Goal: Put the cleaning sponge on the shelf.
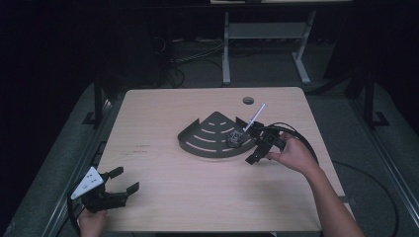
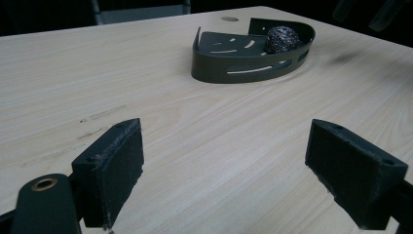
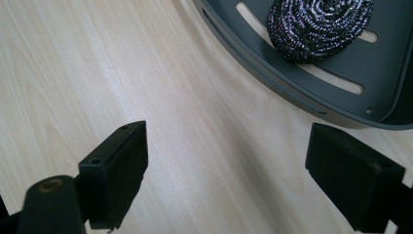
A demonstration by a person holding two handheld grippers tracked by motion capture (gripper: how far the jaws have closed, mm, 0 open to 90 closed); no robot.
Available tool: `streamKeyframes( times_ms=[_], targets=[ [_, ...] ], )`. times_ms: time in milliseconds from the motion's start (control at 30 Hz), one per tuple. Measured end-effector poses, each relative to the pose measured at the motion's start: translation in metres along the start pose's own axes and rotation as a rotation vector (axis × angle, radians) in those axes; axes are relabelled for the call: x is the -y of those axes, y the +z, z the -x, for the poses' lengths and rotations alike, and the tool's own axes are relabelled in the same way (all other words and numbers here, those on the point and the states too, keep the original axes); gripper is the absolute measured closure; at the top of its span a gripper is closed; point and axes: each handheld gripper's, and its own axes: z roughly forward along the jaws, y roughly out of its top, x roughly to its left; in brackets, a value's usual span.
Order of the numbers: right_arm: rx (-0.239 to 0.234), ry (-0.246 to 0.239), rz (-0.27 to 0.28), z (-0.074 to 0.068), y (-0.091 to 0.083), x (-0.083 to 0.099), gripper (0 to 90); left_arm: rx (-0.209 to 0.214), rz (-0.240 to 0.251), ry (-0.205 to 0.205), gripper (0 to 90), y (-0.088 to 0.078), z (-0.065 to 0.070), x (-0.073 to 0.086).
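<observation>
Both grippers, left [image 1: 120,183] and right [image 1: 261,144], hold jaws wide open, empty; scourer [image 3: 319,27] sits in tray [image 3: 292,80].

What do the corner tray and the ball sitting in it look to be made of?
The tray looks like thin sheet metal with a matte dark coating: sharp bent walls and cut slots. The ball seems to be a coiled metal-wire scourer, with glinting woven strands. Both are judged by look alone.

You had no legible text, label, brand or number before you; the faint dark marks on the tabletop [image 1: 143,147] were too small to read.
</observation>
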Motion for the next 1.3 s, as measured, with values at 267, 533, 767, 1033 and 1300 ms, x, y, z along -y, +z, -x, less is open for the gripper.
streamKeyframes(
  times_ms=[267, 533, 767, 1033, 1300],
  targets=[
    [-0.004, 0.014, -0.002, 0.001, 0.005, 0.008, 14.6, -0.001, -0.004, 0.004, 13.3, 0.001, 0.001, 0.0],
    [0.008, 0.011, -0.002, -0.002, 0.003, 0.017, 14.6, 0.001, -0.002, 0.003, 13.3, 0.001, 0.001, 0.0],
    [-0.002, 0.026, -0.013, -0.002, 0.008, 0.026, 14.6, 0.0, -0.004, 0.0, 13.3, 0.001, 0.001, 0.0],
    [-0.005, 0.039, -0.003, -0.001, 0.011, 0.037, 14.6, -0.001, -0.004, 0.002, 13.3, 0.001, 0.001, 0.0],
    [0.0, 0.051, -0.005, -0.001, 0.013, 0.048, 14.6, -0.004, -0.005, 0.001, 13.3, 0.001, 0.001, 0.0]
  ],
)
